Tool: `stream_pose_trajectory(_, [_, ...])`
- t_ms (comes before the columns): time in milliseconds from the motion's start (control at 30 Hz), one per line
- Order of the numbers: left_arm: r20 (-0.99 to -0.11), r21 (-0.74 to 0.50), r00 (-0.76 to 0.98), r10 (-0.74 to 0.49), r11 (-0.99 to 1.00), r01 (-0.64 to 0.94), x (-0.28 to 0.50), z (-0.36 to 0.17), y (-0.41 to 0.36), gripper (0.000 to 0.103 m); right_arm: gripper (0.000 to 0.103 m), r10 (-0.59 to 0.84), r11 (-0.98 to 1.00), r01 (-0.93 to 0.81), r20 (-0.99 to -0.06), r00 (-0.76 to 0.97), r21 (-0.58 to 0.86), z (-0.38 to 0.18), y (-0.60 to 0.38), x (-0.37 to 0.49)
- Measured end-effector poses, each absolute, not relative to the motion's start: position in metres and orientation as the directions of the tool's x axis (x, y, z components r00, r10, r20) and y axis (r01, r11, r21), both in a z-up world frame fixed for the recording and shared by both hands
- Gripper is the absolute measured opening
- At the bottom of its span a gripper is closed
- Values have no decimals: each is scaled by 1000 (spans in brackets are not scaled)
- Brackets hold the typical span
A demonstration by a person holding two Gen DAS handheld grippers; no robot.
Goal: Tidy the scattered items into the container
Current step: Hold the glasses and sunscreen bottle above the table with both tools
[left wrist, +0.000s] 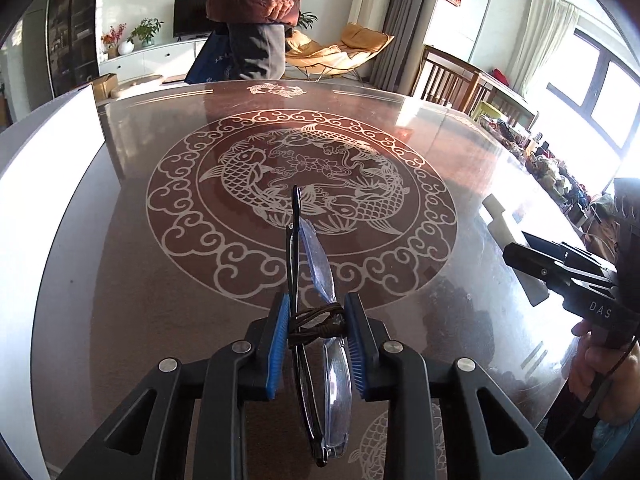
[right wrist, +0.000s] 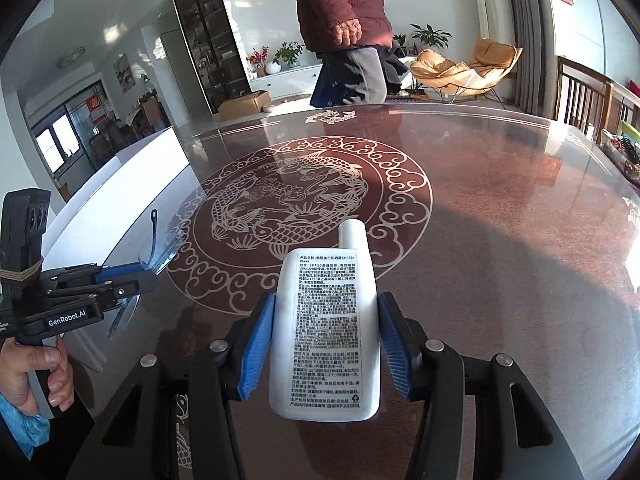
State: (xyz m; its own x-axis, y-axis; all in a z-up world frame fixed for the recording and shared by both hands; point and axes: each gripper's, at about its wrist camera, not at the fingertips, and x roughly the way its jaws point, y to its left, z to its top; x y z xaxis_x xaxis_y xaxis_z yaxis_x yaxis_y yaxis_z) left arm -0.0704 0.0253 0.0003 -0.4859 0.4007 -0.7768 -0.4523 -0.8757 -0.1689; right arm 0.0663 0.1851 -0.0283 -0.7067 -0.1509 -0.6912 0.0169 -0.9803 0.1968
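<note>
Left tongs pinch fragile folded glasses at the middle; right tongs clamp a light, slick lotion bottle by its sides.

Sunlit living rm: lounge chair, TV, windows.

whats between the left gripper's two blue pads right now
Folded glasses, pinched on edge between the left gripper's blue pads, clearest in the left wrist view.
</note>
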Motion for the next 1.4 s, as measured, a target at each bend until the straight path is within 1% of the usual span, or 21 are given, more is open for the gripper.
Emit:
stream_pose_trajectory(100, [-774, -164, -495, 395, -880, -446, -67, -3, 25, 28, 52, -163, -973, 1, -683, -712, 232, -30, 187, 73])
stream_pose_trajectory(333, [-748, -141, -550, 371, -899, -415, -66, -4, 19, 28, 52, -168, -972, 10, -671, -722, 233, -34, 187, 86])
stream_pose_trajectory(567, [-761, -148, -542, 357, -909, -391, -71, -15, 14, 28, 52, -167, -966, -11, -656, -736, 258, -47, 199, 94])
stream_pose_trajectory(733, [-761, -154, -534, 369, -902, -403, -69, -17, 19, 28, 52, -166, -969, 1, -650, -742, 247, -47, 195, 97])
stream_pose_trajectory(900, [-764, -160, -520, 382, -893, -422, -65, -16, 26, 28, 52, -164, -976, 21, -667, -727, 216, -51, 183, 92])
stream_pose_trajectory(1033, [-764, -170, -515, 389, -891, -421, -65, -15, 26, 28, 52, -164, -975, 16, -674, -720, 220, -53, 181, 88])
stream_pose_trajectory(1300, [-776, -151, -500, 386, -882, -446, -56, -22, 39, 28, 52, -154, -979, 18, -678, -719, 204, -51, 175, 83])
stream_pose_trajectory(1400, [-768, -158, -506, 392, -882, -443, -48, -19, 38, 28, 52, -182, -970, 23, -665, -724, 241, -47, 171, 83])
